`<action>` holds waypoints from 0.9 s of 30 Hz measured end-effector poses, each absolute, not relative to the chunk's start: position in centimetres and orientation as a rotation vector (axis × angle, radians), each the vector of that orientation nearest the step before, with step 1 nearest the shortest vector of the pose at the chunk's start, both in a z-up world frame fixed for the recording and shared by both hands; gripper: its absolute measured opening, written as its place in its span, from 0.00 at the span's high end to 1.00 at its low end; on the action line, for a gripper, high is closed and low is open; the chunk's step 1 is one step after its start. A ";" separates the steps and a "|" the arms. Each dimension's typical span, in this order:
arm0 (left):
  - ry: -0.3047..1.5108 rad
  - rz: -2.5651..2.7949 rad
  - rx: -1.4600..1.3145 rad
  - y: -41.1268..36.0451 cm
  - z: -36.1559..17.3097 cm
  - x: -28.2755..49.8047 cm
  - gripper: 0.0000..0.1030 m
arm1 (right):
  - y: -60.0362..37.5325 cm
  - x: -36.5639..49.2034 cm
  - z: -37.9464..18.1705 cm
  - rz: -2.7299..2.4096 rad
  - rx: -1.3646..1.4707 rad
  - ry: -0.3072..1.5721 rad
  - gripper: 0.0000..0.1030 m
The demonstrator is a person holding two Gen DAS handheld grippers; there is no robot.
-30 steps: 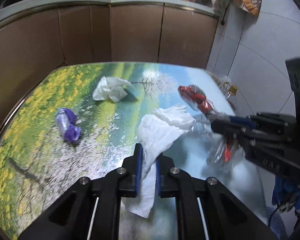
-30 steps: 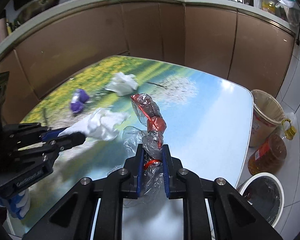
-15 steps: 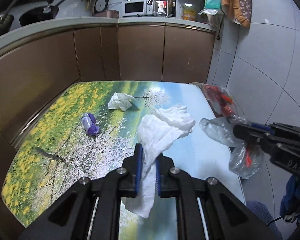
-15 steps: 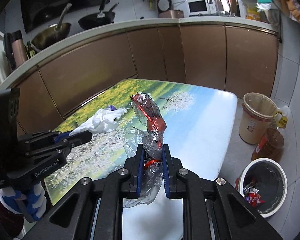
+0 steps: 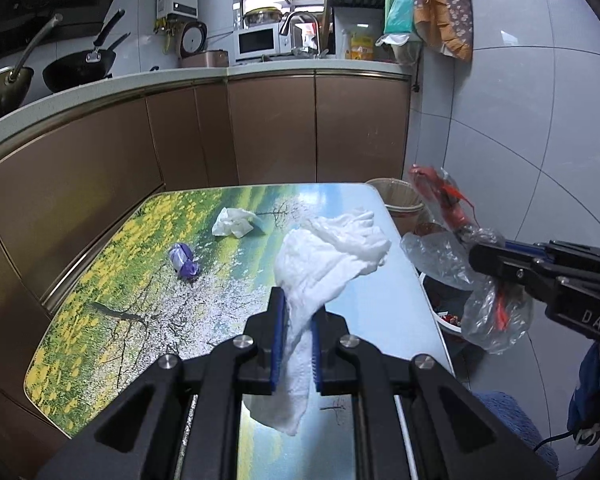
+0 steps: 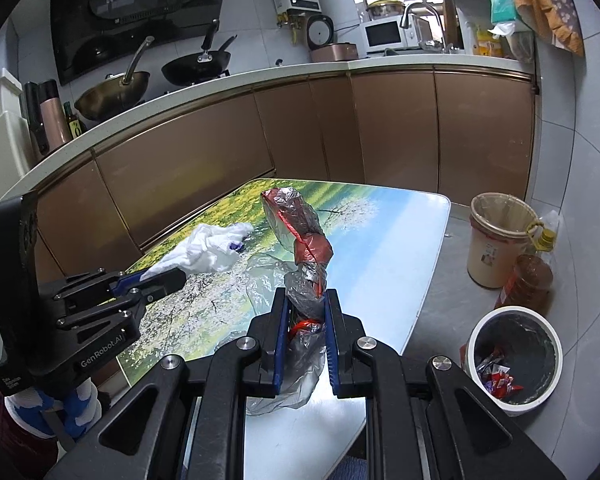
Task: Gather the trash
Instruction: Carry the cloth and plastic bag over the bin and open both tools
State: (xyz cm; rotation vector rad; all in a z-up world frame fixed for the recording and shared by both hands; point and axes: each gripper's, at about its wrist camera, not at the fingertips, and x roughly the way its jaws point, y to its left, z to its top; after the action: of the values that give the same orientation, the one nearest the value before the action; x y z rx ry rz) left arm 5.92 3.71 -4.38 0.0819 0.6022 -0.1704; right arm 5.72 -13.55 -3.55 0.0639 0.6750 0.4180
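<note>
The worktop is a rounded-corner table printed with a landscape of yellow flowers, white blossom and blue water. It stands in a kitchen with brown curved cabinets, a pale counter, grey wall tiles and a grey floor. Two woks sit on the stove, and a microwave stands further along the counter.

Two pieces of trash lie on the worktop: one crumpled white tissue near the far edge and one purple wrapper just nearer and to its left. Two more are held in the air.

The left gripper has its fingers closed narrow on a white paper towel. The towel's long axis runs along the fingers, one end hanging below them and the bunched end pointing forward and up to the right.

The right gripper is clamped on a clear plastic bag with red and silver foil inside. Its long axis stands nearly upright, the top leaning left, and the loose tail droops below the fingers, over the worktop's right edge.

On the floor to the right stand three containers: a beige bin, an amber oil bottle and a white bucket holding wrappers.
</note>
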 end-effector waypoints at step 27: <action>0.660 -0.223 0.180 -2.0 -5.8 7.9 0.89 | -19.1 6.7 -6.6 0.284 0.133 0.713 0.84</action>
State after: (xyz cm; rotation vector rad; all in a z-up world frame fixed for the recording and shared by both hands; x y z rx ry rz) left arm 7.89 -1.96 -5.83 0.1799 0.6599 -0.2234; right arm 6.70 -19.09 -6.61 0.1329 0.7129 0.2844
